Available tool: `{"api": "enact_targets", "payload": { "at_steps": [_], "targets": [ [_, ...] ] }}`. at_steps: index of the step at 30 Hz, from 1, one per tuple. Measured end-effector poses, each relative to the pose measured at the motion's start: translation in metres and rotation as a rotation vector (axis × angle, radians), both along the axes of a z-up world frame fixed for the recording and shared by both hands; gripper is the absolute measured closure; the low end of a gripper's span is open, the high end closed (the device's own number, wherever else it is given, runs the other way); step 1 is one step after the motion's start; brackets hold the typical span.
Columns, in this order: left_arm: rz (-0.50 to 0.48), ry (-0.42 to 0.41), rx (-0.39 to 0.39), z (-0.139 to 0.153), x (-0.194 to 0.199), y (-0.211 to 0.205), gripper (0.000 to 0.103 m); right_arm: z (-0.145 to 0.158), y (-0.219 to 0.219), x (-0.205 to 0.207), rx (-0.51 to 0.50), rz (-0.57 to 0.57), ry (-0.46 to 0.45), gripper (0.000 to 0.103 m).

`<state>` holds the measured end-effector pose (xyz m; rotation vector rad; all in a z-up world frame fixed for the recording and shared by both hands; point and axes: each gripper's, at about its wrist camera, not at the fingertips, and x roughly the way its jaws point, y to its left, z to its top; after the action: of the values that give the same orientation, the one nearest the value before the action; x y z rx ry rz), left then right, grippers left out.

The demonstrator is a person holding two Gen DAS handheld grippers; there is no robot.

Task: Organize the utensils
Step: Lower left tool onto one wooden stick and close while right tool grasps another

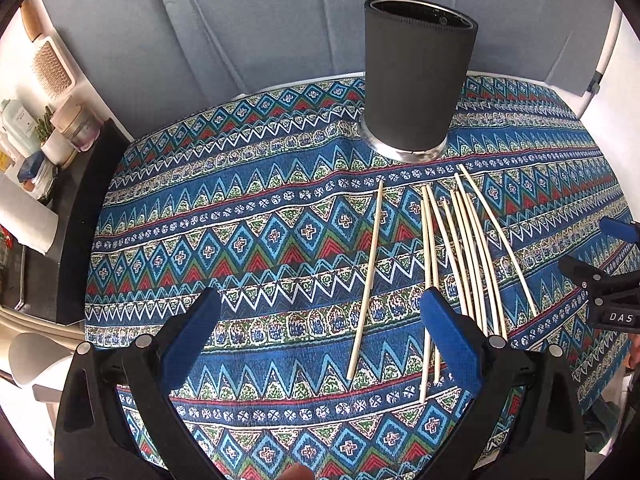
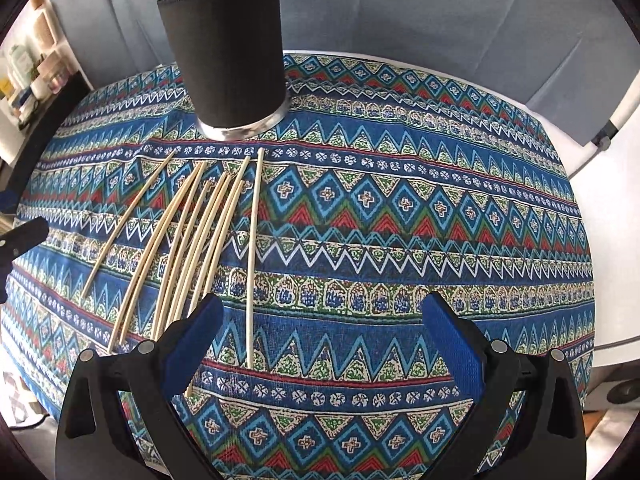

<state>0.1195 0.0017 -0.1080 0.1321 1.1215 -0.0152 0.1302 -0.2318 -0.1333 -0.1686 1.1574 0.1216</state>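
Hovering wide open and empty: left gripper (image 1: 320, 336) and right gripper (image 2: 324, 340), both above the patterned cloth (image 2: 400, 216). Wooden sticks (image 1: 460, 248) fan out right of centre in the left view, left of centre in the right view. Black holder (image 1: 416, 76) stands upright just beyond them. Only the left view shows shelf clutter (image 1: 36, 128) at left edge.

Bright even daylight, soft shadows, sharp focus, strong fisheye edge bending
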Motion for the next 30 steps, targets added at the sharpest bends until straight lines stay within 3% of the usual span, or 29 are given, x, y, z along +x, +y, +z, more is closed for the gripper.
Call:
{"api": "enact_targets", "payload": {
  "at_steps": [13, 26, 30],
  "targets": [
    [0.002, 0.129, 0.028, -0.061, 0.047, -0.005, 0.006, -0.04, 0.022, 0.037, -0.032, 0.058, 0.081, 0.008],
    [-0.011, 0.222, 0.034, -0.092, 0.069, -0.012, 0.004, -0.07, 0.038, 0.068, -0.028, 0.07, 0.138, 0.009],
    [-0.002, 0.242, -0.03, -0.098, 0.076, -0.006, 0.004, -0.08, 0.04, 0.075, 0.012, 0.061, 0.148, 0.022]
  ]
}}
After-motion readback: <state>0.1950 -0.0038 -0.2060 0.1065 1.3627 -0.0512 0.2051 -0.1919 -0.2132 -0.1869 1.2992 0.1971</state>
